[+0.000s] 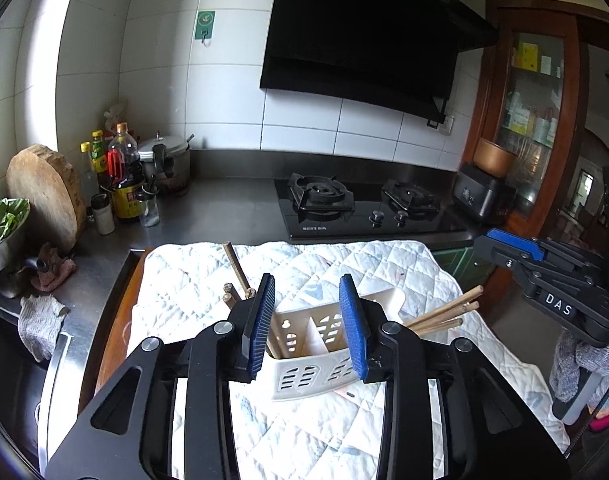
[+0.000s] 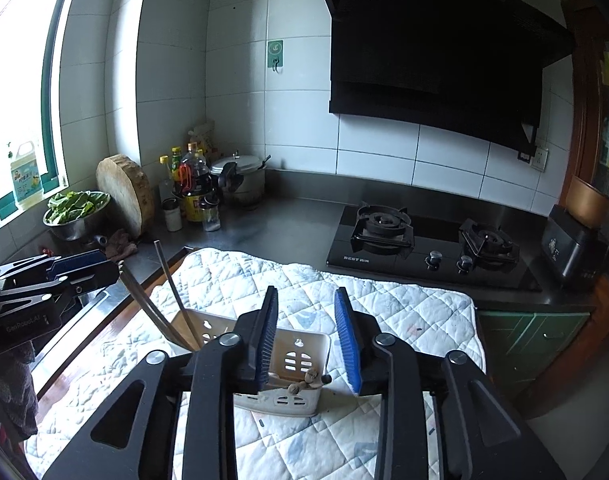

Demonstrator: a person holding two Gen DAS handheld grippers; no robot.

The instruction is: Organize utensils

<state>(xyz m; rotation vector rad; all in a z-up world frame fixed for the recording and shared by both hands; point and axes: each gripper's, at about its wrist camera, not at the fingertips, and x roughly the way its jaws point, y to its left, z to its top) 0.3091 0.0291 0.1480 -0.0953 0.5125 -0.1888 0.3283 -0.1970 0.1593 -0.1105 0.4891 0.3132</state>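
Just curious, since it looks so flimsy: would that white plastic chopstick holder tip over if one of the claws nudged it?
Probably, fairly easily. The chopstick holder looks like thin, slotted plastic, so likely light. It sits on a soft quilted cloth, not a firm base. The wooden chopsticks lean far out over one side, which may pull it that way.

A home kitchen: a gas hob (image 1: 368, 204) under a black extractor hood (image 1: 368, 32), tiled walls, sauce bottles (image 1: 122, 172) at left.

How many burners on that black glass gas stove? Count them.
2. The left burner sits nearer the counter's middle; the right burner sits beside the dark appliance. None looks hidden.
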